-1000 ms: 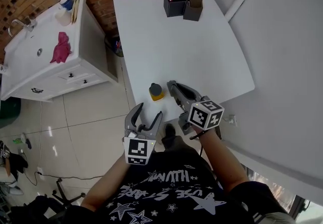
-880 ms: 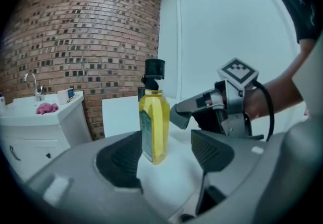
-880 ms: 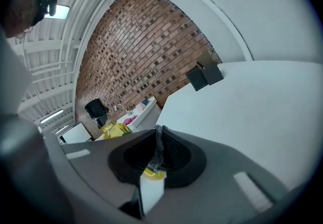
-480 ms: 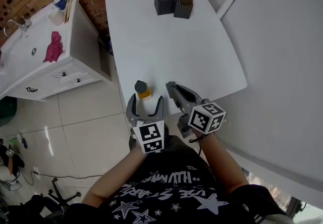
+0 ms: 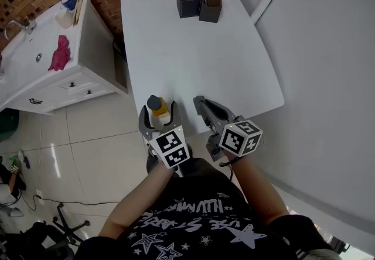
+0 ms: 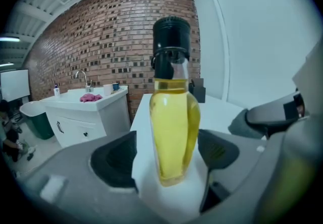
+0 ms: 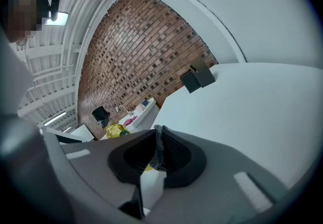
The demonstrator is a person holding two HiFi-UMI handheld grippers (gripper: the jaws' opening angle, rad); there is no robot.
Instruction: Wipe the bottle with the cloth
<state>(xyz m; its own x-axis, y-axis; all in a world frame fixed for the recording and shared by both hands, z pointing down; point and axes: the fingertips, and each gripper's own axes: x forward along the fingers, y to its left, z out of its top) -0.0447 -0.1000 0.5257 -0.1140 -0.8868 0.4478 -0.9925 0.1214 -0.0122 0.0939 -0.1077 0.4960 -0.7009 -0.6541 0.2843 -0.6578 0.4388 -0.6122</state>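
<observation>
A bottle (image 5: 157, 105) of yellow liquid with a black cap stands upright near the front left corner of the white table (image 5: 199, 48). My left gripper (image 5: 158, 114) is open, one jaw on each side of the bottle (image 6: 174, 127). In the left gripper view (image 6: 169, 153) a gap shows between each pad and the glass. My right gripper (image 5: 200, 103) lies just right of the bottle, over the table's front edge. It is shut on a thin grey cloth (image 7: 158, 148), a strip of which shows between its pads (image 7: 174, 152).
A black box (image 5: 188, 2) and a brown box (image 5: 210, 4) stand at the table's far edge. A white sink cabinet (image 5: 41, 65) with a pink rag (image 5: 58, 54) is to the left, across tiled floor. A white wall runs along the right.
My left gripper has come up from below the table's front edge to the bottle, and its jaws have spread to either side of it. The right gripper has stayed in place.
</observation>
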